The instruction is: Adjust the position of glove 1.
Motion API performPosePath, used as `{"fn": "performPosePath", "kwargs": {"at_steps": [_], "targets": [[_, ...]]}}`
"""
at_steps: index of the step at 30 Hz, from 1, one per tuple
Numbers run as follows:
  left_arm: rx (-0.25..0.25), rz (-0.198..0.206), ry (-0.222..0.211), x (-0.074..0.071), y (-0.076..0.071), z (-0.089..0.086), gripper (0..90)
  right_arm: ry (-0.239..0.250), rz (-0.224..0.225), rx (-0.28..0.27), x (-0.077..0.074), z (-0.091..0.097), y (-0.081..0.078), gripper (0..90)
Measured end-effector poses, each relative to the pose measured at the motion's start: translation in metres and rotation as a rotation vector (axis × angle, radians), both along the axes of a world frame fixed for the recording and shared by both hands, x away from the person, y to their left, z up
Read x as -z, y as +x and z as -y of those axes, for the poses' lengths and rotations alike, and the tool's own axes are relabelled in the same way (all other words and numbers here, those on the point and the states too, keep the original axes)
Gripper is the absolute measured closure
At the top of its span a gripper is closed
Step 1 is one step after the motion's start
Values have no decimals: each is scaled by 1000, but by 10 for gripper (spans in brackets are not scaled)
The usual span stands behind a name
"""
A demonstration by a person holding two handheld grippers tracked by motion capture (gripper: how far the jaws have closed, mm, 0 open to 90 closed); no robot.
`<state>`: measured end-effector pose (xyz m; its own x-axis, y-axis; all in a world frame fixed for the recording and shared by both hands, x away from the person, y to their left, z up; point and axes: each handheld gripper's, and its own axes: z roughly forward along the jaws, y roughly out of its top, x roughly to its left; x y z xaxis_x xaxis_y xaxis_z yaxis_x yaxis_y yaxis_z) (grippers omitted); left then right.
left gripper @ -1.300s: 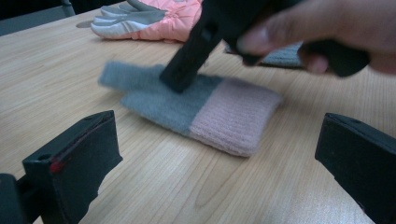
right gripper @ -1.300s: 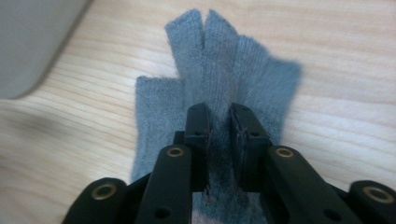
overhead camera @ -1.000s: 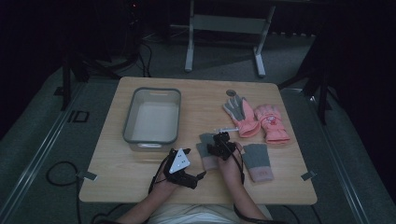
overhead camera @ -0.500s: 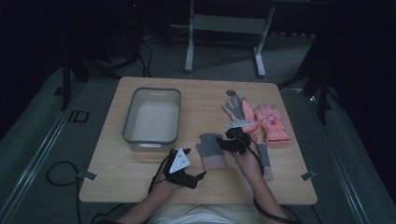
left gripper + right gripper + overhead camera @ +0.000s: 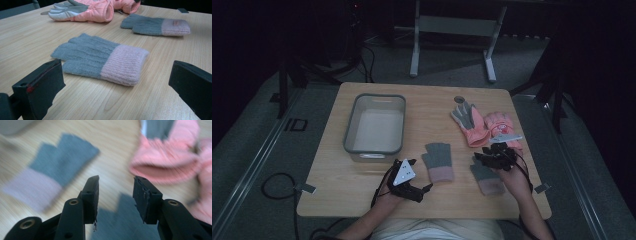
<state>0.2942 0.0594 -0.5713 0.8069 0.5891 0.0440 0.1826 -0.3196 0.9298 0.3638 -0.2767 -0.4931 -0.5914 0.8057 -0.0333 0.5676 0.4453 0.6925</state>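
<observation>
The right gripper point(image 5: 115, 195), jaws half apart with nothing between them and just closing a little, hovers over the right grey glove point(image 5: 486, 179), likely lining up a pinch on it. That glove lies flat near the table's point(image 5: 422, 100) front edge, fingers pointing away, cuff toward the person. The left gripper point(image 5: 411, 181) rests wide open, empty, beside the other grey glove point(image 5: 100, 58), apparently waiting; pink gloves point(image 5: 487, 126) lie beyond.

Two grey knitted gloves with pink cuffs point(image 5: 438, 161) point(image 5: 486, 178), two salmon-pink padded gloves point(image 5: 472, 125) point(image 5: 500, 125) at two o'clock, one grey plastic tub point(image 5: 352, 126) at ten o'clock.
</observation>
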Motion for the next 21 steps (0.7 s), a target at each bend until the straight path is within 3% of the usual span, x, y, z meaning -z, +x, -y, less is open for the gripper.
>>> {"fn": "performPosePath", "kwargs": {"at_steps": [8,16,21], "targets": [[-1,-3,0,0,0,0,0,-72,-67,12,24,29,-8,550],[1,-1,-1,0,0,0,0,-106,-118,7,42,28,-10,539],[1,-1,-1,0,0,0,0,-103,-119,38,47,27,-14,624]]}}
